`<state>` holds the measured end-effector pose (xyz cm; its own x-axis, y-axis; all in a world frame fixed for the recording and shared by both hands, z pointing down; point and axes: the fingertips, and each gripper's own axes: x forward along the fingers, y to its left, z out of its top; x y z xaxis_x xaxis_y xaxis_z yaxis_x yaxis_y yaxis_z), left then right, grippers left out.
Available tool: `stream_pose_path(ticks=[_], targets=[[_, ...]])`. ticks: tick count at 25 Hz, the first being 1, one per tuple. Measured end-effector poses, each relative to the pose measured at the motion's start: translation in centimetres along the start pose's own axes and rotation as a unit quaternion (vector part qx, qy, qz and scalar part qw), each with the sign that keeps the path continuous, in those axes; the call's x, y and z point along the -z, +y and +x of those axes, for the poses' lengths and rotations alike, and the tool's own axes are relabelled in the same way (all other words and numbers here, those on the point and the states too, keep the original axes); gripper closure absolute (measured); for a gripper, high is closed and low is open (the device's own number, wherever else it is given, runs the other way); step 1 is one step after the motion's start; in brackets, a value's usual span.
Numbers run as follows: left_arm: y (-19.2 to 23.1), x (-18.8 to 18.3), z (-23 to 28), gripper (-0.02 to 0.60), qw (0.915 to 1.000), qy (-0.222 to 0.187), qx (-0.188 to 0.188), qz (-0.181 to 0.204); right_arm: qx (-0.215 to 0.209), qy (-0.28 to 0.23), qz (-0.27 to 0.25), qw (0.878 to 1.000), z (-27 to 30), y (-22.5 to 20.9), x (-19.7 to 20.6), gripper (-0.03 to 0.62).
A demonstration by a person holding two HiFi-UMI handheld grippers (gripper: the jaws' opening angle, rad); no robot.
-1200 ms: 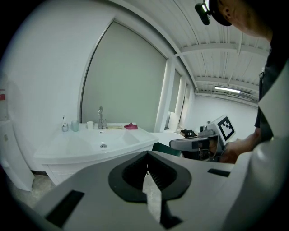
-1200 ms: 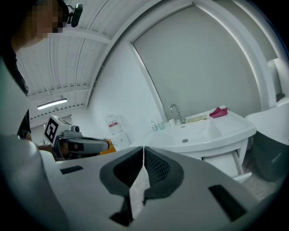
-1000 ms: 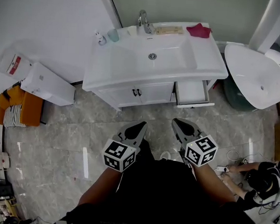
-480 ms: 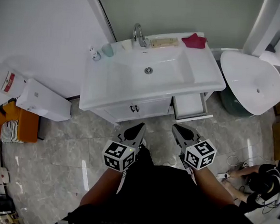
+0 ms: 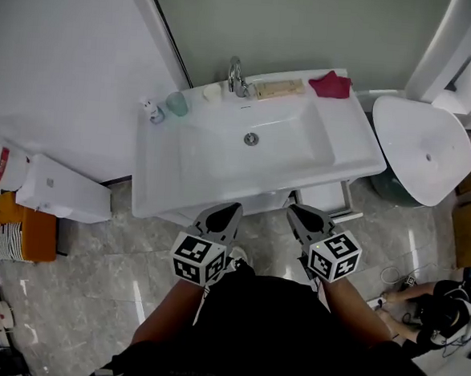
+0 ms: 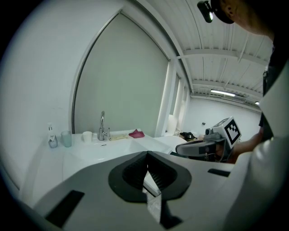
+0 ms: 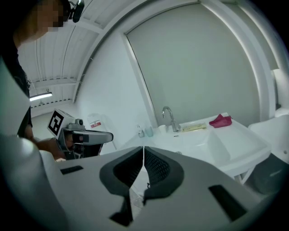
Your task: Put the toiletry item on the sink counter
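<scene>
Nearest the camera, the person's two forearms each carry one gripper with a marker cube, held side by side above the grey marble floor (image 5: 94, 254). The left gripper (image 5: 232, 210) has its jaws pressed together with nothing between them, and the right gripper (image 5: 295, 210) is likewise closed and empty. Both tips point at the front edge of the white sink counter (image 5: 156, 192). Just beyond the right gripper, one drawer (image 5: 336, 205) stands pulled out under the counter's rim. The single basin has one drain (image 5: 252, 138) at its middle and one chrome faucet (image 5: 237, 77) behind it. Along the back of the counter stand, left to right, one small toiletry bottle (image 5: 150, 110) at the back left corner, one teal cup (image 5: 176, 103) just beside it, one white cup (image 5: 212, 93), one long beige tray (image 5: 279, 88) and one red cloth (image 5: 330, 84). The bottle is well apart from both grippers. One white toilet (image 5: 423, 152) is right of the counter.
</scene>
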<state>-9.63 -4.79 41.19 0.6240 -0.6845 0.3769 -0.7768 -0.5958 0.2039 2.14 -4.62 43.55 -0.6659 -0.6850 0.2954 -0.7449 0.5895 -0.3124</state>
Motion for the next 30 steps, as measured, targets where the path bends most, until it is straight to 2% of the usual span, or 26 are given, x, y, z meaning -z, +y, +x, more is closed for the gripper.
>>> stream_pose_path(ticks=[11, 16, 23, 30], targets=[[9.6, -3.3, 2.1, 0.577, 0.9994, 0.001, 0.031, 0.012, 0.040, -0.001, -0.005, 0.999, 8.5, -0.4, -3.6, 0.589], [12.7, -3.9, 2.6, 0.577, 0.9988, 0.002, 0.047, 0.012, 0.053, 0.011, -0.012, 0.998, 11.5, 0.0, -3.8, 0.589], [16.4, -3.8, 2.8, 0.577, 0.9992, 0.006, 0.039, -0.005, 0.064, 0.023, -0.037, 0.997, 13.7, -0.3, -4.9, 0.589], [18.7, -2.6, 2.8, 0.577, 0.9994, 0.021, 0.020, -0.018, 0.084, 0.037, -0.069, 0.993, 15.4, -3.6, -6.2, 0.589]])
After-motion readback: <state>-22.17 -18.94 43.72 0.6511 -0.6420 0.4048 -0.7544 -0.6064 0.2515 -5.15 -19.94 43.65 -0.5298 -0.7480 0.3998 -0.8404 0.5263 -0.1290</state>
